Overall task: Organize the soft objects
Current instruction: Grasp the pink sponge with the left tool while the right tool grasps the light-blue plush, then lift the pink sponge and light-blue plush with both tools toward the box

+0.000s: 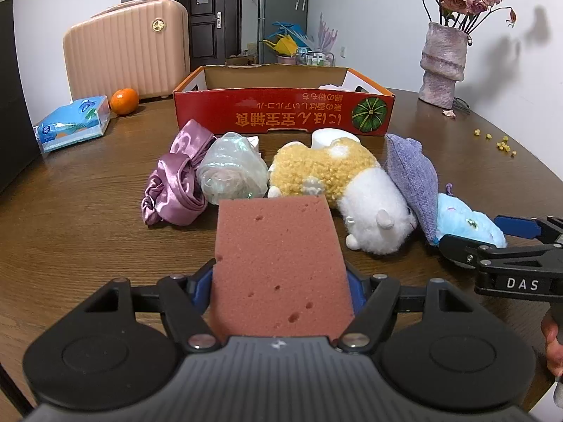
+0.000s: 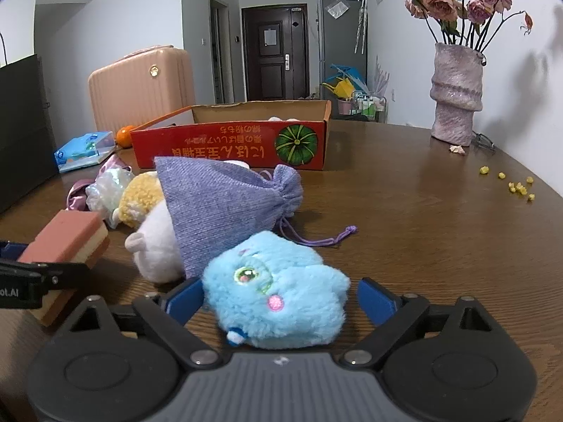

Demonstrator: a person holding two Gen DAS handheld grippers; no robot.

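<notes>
My left gripper (image 1: 281, 270) is shut on a pink sponge (image 1: 278, 256) with a cream under-layer, low over the wooden table (image 1: 88, 232). A blue plush toy (image 2: 278, 299) lies between the jaws of my right gripper (image 2: 278, 292); the left pad touches it, the right pad stands off, so it is open. Behind lie a purple drawstring pouch (image 2: 225, 207), a yellow-and-white plush (image 1: 337, 179), a clear-wrapped bundle (image 1: 232, 168) and a mauve satin cloth (image 1: 176, 186). The open red cardboard box (image 1: 281, 112) stands beyond them with something white inside.
A pink suitcase (image 1: 126, 59), an orange (image 1: 124, 101) and a blue tissue pack (image 1: 74, 123) are at the back left. A vase of dried roses (image 1: 443, 63) stands back right, with yellow crumbs (image 1: 499, 144) near the table's right edge.
</notes>
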